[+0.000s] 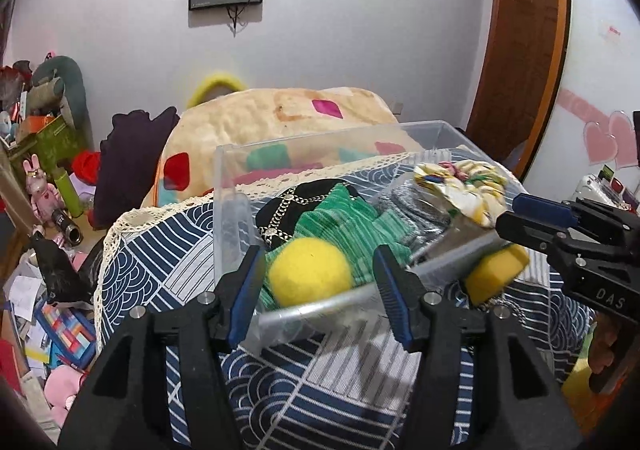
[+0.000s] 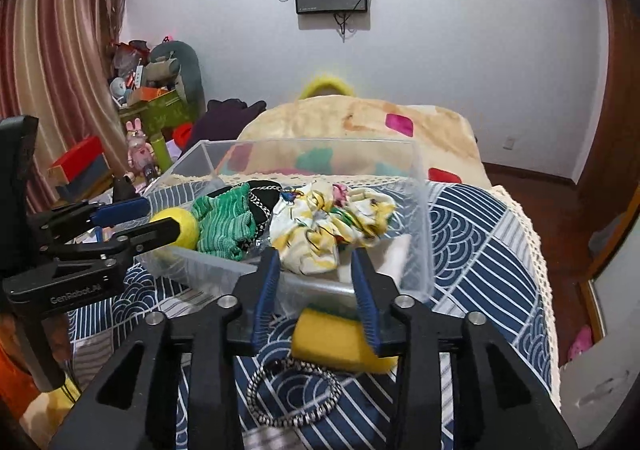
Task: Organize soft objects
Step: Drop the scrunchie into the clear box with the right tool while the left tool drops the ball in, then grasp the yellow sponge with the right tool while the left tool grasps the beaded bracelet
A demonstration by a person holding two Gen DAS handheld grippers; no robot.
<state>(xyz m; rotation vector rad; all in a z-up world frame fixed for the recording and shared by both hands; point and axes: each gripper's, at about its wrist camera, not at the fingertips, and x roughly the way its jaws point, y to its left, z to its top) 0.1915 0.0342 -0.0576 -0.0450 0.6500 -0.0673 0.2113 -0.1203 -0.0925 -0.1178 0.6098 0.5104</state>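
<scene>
A clear plastic bin (image 1: 236,178) (image 2: 420,218) stands on the blue patterned bedspread. In it lie a yellow ball (image 1: 310,277) (image 2: 180,227), a green striped cloth (image 1: 352,234) (image 2: 222,226), a black chained item (image 1: 288,206), grey socks (image 1: 416,206) and a floral scrunchie (image 1: 468,186) (image 2: 332,226). My left gripper (image 1: 316,282) (image 2: 160,218) is open at the bin's near rim, with the ball between its jaws. My right gripper (image 2: 316,290) (image 1: 516,218) is open above the bin's near rim. A yellow sponge (image 2: 336,346) (image 1: 496,274) lies below it on the bedspread, outside the bin.
A black-and-white cord loop (image 2: 292,394) lies on the bedspread in front of the sponge. A cream patterned blanket (image 1: 280,122) is piled behind the bin. Toys and boxes clutter the floor at the left (image 1: 44,210). A wooden door (image 1: 520,30) is at the right.
</scene>
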